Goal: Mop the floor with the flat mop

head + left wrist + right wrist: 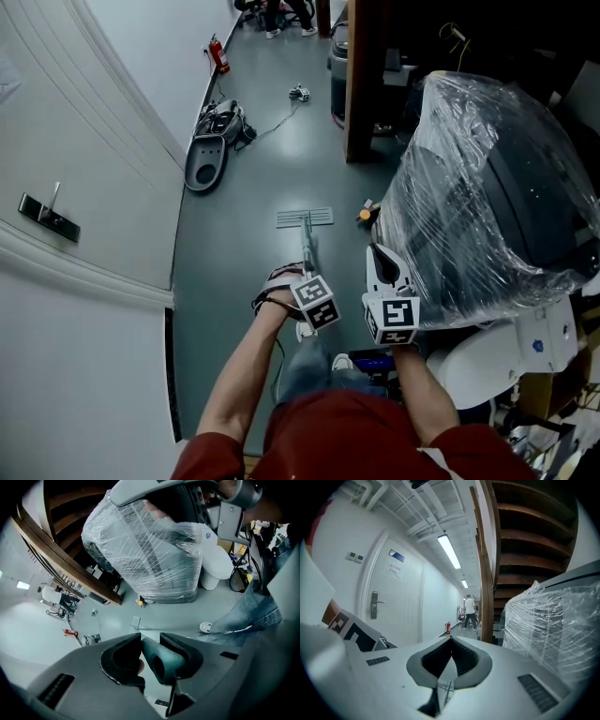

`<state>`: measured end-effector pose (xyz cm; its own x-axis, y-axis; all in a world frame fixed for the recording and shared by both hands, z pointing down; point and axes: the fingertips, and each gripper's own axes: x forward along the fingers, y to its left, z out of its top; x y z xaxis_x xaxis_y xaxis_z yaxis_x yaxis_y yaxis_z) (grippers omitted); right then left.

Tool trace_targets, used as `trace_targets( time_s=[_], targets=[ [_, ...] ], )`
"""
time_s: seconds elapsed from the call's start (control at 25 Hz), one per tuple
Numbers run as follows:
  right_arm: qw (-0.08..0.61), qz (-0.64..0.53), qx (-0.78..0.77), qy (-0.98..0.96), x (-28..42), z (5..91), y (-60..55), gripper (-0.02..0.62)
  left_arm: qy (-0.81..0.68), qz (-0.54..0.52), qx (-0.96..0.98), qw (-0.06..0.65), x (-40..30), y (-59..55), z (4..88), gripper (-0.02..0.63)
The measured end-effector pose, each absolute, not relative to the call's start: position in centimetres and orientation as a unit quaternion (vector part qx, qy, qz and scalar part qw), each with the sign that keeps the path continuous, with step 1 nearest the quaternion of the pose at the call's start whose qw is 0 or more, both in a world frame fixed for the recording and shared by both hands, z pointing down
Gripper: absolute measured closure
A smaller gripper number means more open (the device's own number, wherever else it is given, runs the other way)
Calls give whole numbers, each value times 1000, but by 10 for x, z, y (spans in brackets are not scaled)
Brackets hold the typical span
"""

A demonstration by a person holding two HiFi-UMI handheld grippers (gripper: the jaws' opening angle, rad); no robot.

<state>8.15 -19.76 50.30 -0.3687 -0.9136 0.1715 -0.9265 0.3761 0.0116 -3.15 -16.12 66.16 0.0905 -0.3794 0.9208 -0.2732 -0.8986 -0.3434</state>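
A narrow corridor with a grey-green floor (244,253) filled the frame, a white door (84,169) at the left edge. At centre the pale rectangular mop head (305,217) lay flat on the floor, and its thin mop handle (307,248) slanted down into the left gripper (298,277), whose jaws clamped the grip end. Just right of it, the right gripper (379,253) was pinched together on nothing (it could usefully steady the handle). Good strokes would need the head pressed flat and steered clear of the film-wrapped bulky machine (487,187) at right. The dark bin (338,58) at upper centre hid its contents.
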Motion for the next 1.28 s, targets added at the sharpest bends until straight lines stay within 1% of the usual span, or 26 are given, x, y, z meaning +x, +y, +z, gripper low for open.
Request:
trace_targets(
  time_s=[0.68, 0.96, 1.28],
  targets=[
    [71, 53, 549, -831, 112, 508, -77, 577, 228, -637, -736, 29, -3, -36, 655, 471],
    [69, 46, 552, -830, 95, 502, -35, 577, 224, -635, -739, 31, -15, 7, 652, 471],
    [92, 51, 553, -827, 64, 509, 35, 577, 216, -627, -747, 39, -39, 74, 654, 470]
  ],
)
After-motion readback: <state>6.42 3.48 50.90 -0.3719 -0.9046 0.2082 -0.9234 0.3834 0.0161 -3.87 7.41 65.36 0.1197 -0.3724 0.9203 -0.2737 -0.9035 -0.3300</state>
